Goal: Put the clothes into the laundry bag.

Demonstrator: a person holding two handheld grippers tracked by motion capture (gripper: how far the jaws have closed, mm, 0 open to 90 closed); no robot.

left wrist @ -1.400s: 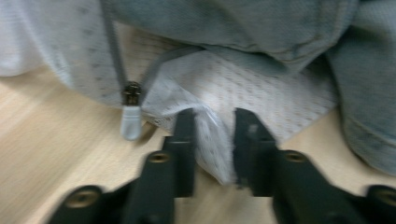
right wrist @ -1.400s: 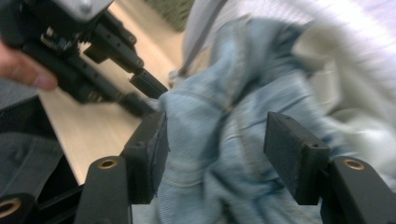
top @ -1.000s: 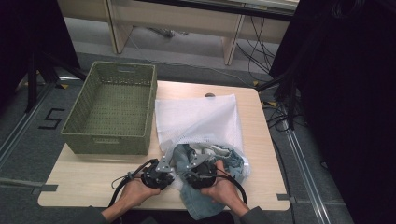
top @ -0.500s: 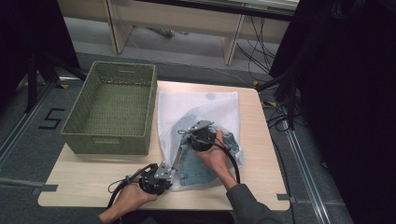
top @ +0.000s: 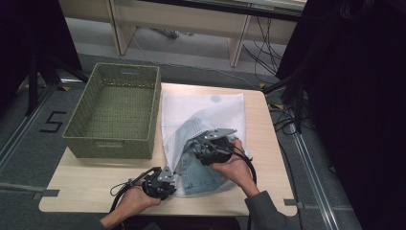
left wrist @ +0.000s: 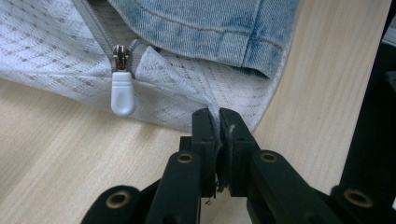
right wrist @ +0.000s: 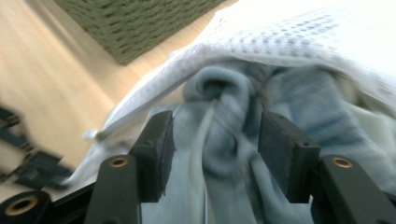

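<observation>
The left gripper (left wrist: 218, 122) stays pinched on the mesh laundry bag's (top: 210, 108) near hem, just beside the zipper pull (left wrist: 123, 94). The right gripper (right wrist: 215, 135) has pushed forward into the bag's mouth, its jaws just spread around bunched jeans (right wrist: 224, 112), which suggests the jeans are going deeper. Beyond it the bag lies flat with room; the basket (top: 115, 143) sits well left.

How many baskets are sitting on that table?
1. The green woven basket stands at the table's far left, beside the white mesh bag, and its corner shows in the right gripper view. Nothing suggests a hidden second one.
</observation>
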